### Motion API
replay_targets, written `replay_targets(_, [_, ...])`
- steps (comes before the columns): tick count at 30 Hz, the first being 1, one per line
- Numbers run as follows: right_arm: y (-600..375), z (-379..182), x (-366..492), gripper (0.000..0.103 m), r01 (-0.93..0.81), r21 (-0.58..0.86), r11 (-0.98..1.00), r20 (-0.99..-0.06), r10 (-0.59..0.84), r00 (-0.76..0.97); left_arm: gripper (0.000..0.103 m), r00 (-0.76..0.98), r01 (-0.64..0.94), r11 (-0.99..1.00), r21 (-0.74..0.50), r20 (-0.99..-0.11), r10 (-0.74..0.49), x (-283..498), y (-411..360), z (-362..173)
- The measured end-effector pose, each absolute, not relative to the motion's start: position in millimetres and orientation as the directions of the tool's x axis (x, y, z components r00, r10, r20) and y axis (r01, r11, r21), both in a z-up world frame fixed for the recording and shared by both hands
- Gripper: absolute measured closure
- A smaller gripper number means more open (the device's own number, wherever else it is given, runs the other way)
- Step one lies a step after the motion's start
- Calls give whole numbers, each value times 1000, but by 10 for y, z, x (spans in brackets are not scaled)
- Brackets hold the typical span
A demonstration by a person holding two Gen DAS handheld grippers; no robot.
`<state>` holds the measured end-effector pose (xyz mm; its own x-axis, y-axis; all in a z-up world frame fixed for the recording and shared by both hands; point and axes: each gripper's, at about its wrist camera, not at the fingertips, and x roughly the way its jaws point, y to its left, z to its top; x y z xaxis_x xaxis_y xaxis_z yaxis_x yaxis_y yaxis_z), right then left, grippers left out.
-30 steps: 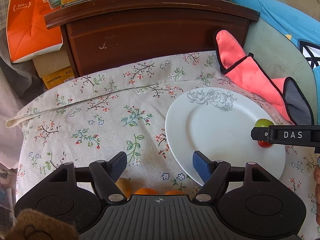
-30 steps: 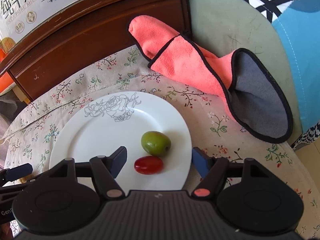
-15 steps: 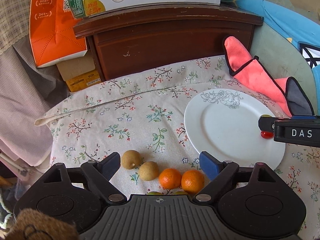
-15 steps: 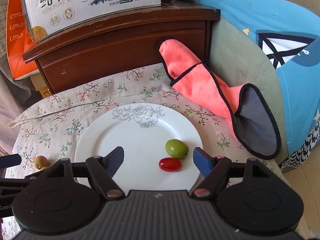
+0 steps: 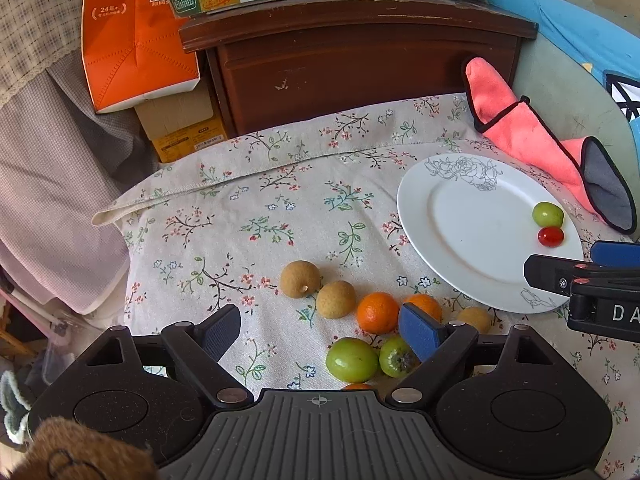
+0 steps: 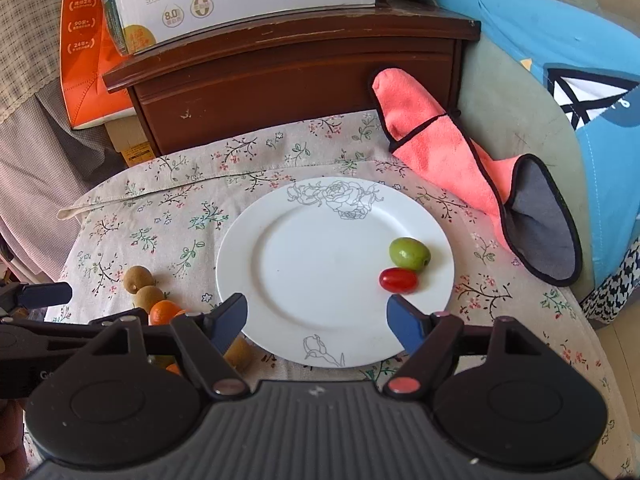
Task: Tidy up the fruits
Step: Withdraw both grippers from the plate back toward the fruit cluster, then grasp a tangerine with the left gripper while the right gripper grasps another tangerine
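- Left wrist view: the left gripper hangs over the floral cloth with its jaws spread wide and nothing between the pads.
- The loose fruit lies in a cluster just ahead of it: two brown fruits, two oranges and two green fruits. The wide spread probably suits closing around one round fruit from above.
- The white plate sits to the right, holding a green fruit on the plate touching a red tomato; it appears to be the collection point.
- Right wrist view: the right gripper hovers over the near rim of the plate, jaws apart and empty. The tomato lies just beyond its right pad, untouched.
- The pink cloth lies beside the plate, clear of the work.
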<state>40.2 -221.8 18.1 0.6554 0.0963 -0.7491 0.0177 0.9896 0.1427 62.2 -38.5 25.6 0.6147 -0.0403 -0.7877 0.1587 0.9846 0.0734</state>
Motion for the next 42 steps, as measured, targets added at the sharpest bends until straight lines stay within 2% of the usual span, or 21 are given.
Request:
replay_targets(5, [-2164,169,293,26,-8,174,985,-747,137,650,15,603,158,986,61,-797,-47,598,-304,236])
replay_targets(11, [-2119,127,189,26,-59,194,979,-751,187,633,15,589,167,986,-19,-800,-116,571,-44,285])
replay_targets(18, [-2100,-4,67,27,-115,220,969,-770,245,589,16,595,133,990,-49,-795,-119,574,267,291])
replay_targets(23, [-2022,-84,21,44,-166,221,961,-784,276,556,18,571,197,976,-91,-799,-190,461,252,259])
replay_targets(29, [-1946,-146,3,48,-209,207,956,-793,290,535,19,517,278,955,-100,-823,-236,385,57,103])
replay_targets(33, [-1923,-198,21,49,-210,199,957,-801,282,528,22,502,276,957,-94,-834,-227,390,-9,10])
replay_targets(37, [-1887,-224,24,54,-223,180,958,-801,275,532,27,488,270,957,-106,-842,-231,404,-11,-63])
replay_targets(42, [-1852,-241,35,61,-233,180,956,-801,280,530,28,485,278,955,-101,-843,-231,397,-54,-130])
